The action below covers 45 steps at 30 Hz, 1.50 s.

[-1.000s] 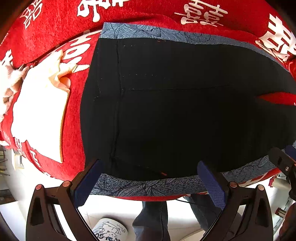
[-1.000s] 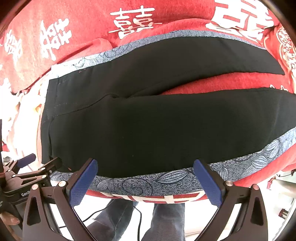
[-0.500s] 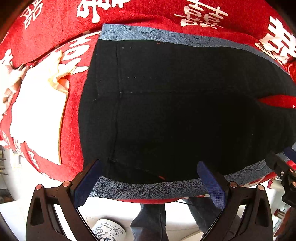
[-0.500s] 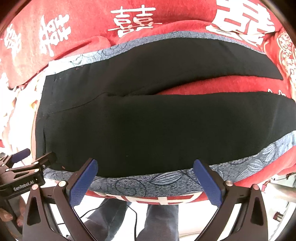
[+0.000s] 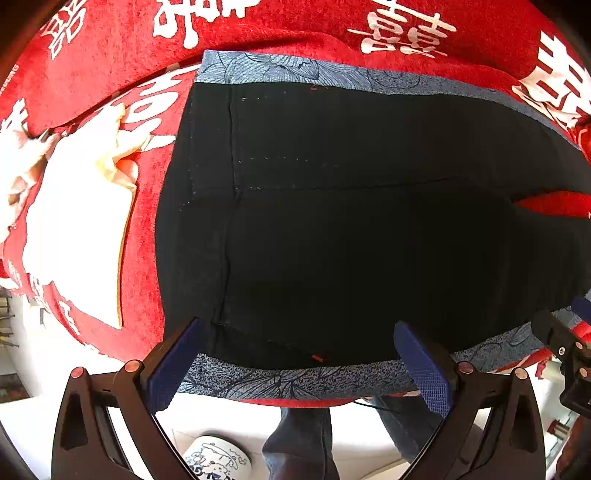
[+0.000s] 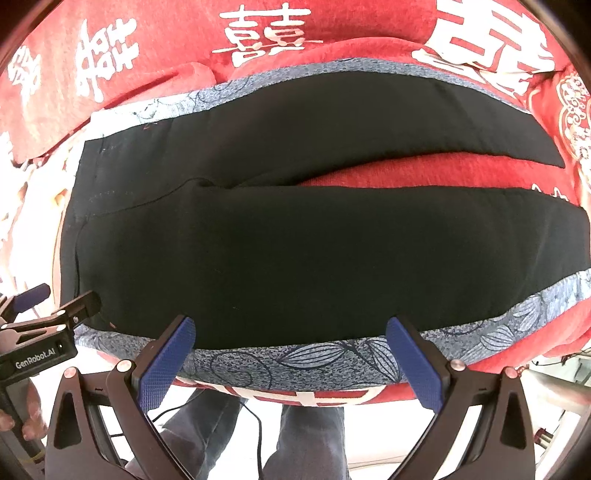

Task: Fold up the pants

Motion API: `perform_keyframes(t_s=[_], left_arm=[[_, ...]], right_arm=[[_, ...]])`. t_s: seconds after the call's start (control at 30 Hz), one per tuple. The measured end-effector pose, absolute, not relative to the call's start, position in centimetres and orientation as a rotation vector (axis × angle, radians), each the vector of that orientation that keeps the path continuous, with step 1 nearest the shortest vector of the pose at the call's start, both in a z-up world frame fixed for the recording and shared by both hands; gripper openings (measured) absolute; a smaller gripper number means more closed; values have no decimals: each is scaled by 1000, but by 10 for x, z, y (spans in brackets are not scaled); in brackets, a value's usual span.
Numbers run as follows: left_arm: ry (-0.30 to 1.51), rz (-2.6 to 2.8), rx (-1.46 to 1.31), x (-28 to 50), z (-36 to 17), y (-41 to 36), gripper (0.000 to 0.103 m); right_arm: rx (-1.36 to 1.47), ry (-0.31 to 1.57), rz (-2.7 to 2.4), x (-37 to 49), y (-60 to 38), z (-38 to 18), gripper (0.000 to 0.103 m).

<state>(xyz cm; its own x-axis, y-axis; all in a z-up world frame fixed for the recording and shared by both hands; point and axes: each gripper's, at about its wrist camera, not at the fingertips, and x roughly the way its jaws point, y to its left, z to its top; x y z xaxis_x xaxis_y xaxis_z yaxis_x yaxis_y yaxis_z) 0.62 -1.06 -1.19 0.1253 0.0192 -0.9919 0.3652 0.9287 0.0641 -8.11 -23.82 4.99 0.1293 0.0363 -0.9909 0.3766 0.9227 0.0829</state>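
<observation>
Black pants (image 6: 314, 236) lie flat on the red blanket (image 5: 258, 33) over the desk, waist to the left, legs running right w/ a thin red gap between them. Soft, limp, light fabric, prob. a bit stretchy; it'll sag, so best grabbed at the near patterned side band (image 6: 295, 360), one grip by the waist, one further down the leg. Left tongs (image 5: 299, 365) spread wide, empty, hovering at the near edge by the waist corner; right tongs (image 6: 290, 360) also spread, empty, over the near leg's band. Vs 1 s ago: both have crept slightly closer to the edge; pants haven't moved.
</observation>
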Motion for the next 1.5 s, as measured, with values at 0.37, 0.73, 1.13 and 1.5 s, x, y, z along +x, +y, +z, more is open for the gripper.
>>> perform_keyframes(t_s=[0.37,0.73,1.13,1.5], left_arm=[[1430,-146,259,-2,-8,-2,103],[1434,-178,166,-8,-20,28,103],[1510,-254,-106,-17,-49,115,103],[1540,-307,-329,-19,-61,135,103]], right_arm=[[312,1427,-159,-76,-244,51,103],[416,1407,-88,-80,-239,46,103],[1018,1411,134,-122,-176,-21,80],[1323,1263,137,-122,-175,-72,66]])
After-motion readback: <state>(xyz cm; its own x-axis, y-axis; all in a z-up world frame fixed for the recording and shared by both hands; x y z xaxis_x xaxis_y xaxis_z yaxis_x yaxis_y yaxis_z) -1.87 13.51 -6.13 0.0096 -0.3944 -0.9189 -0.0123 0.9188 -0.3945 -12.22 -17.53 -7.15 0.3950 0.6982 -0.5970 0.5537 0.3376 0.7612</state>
